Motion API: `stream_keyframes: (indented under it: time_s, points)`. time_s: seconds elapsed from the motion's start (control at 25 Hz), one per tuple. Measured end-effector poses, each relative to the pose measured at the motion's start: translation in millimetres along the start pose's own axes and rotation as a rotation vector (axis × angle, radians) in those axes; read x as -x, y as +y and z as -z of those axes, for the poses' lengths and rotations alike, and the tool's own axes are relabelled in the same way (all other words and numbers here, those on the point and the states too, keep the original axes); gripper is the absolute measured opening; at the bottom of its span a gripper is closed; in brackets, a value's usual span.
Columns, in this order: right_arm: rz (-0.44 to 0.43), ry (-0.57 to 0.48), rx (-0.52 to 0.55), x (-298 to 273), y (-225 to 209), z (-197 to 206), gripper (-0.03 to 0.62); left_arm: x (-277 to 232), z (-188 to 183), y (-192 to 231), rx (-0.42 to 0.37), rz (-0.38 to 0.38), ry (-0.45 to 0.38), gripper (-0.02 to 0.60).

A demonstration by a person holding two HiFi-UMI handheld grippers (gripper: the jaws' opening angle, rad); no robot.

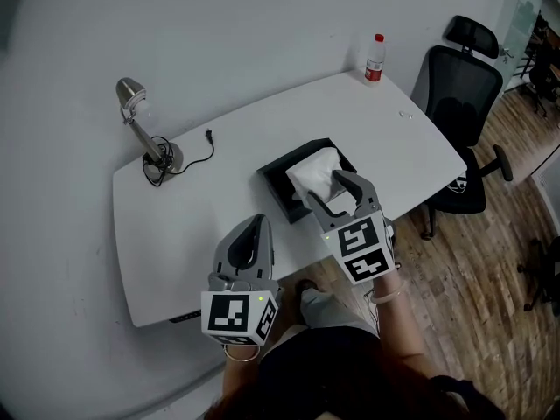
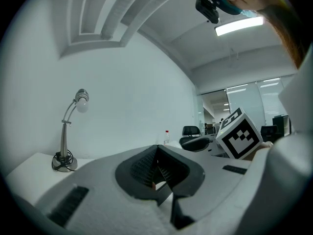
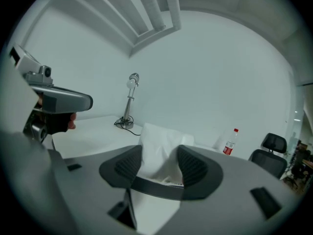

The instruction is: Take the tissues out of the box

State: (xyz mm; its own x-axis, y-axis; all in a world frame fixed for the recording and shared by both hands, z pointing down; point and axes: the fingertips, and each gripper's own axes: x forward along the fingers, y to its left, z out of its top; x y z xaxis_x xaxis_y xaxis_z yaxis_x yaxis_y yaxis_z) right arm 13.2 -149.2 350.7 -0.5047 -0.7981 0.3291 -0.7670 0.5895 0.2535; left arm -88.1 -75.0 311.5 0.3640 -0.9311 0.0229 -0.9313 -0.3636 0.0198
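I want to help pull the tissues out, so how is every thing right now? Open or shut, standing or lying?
left gripper: shut, empty.
right gripper: open, tissue between its jaws, not squeezed.
tissue: sticking up out of its box.
tissue box: top open.
bottle: upright, red cap on.
lamp: standing, its plug lying loose.
chair: empty.

Soft paper tissue; smooth matt table

Bright, even light, soft shadows. The ceiling strip light glares in the left gripper view; both gripper views go fisheye with dark corners.
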Motion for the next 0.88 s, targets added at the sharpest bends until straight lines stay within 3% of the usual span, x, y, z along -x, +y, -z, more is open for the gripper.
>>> stream_keyframes:
  time_s: [0.88]
  points:
    - [0.041, -0.108, -0.021, 65.7, 38.0, -20.3, 0.241, 69.4, -8.3, -25.6, -0.036, -0.011, -0.038, 0.025]
